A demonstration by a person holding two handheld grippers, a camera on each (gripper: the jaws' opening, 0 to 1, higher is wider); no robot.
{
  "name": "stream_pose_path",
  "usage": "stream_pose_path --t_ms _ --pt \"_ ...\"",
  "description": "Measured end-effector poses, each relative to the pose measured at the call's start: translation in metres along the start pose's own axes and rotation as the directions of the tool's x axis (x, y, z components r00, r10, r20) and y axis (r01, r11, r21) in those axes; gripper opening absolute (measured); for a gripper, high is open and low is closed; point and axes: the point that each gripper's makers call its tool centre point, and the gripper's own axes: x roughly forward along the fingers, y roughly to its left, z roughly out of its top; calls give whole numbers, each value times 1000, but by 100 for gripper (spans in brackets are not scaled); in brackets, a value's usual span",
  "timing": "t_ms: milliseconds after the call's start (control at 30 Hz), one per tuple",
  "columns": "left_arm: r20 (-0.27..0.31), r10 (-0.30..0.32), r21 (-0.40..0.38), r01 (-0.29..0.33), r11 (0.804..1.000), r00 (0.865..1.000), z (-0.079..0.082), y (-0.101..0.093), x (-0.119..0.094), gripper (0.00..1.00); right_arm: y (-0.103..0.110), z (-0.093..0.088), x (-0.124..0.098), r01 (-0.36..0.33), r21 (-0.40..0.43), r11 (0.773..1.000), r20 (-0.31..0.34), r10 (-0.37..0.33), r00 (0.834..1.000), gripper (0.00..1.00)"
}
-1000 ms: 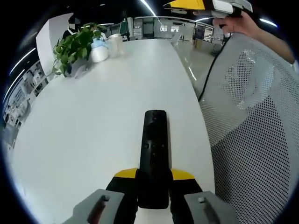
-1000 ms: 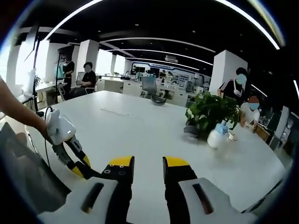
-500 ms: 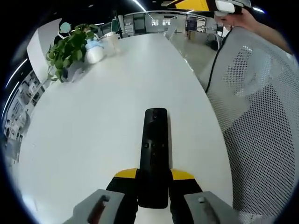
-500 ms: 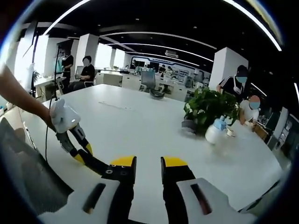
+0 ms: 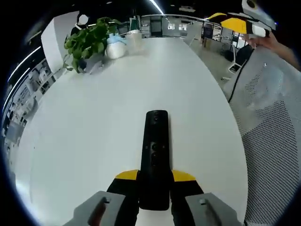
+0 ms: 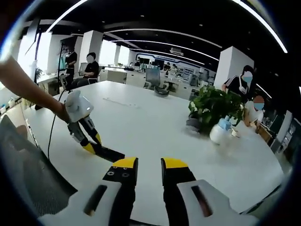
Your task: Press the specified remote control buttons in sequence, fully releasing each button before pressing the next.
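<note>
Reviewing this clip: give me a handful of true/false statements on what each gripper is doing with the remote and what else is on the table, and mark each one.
1. The left gripper is shut on the black remote control. True.
2. The remote points away from the camera over the white table. True.
3. The right gripper is pressing a button on the remote. False: its fingers have nothing between them and stand apart from the remote.
4. A potted plant stands beside a white spray bottle. True.
5. The remote lies flat on the table, untouched. False: it is clamped between the left gripper's fingers.
</note>
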Motion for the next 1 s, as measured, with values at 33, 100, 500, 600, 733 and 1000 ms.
stream_pose_path --t_ms 33,100,500,600,733,1000 --pt "-5 -3 6 3 1000 1000 0 0 0 24 -1 0 0 1 5 1000 2 -1 1000 19" --pt "-10 -9 15 9 1000 1000 1 1 1 24 -2 0 0 6 14 1000 -1 -6 1000 19" --pt "-37 -13 76 16 997 999 3 7 3 24 -7 -1 -1 25 30 999 -1 -25 1000 17" --pt "-51 -8 100 13 995 999 4 7 3 23 -7 0 -1 24 31 999 4 -25 1000 17" --pt "-58 4 121 3 993 998 3 11 2 23 -7 0 -1 26 29 999 2 -26 1000 17" --pt "-69 23 132 -14 991 997 -1 16 -2 23 -5 -1 0 17 30 999 -4 -17 1000 18"
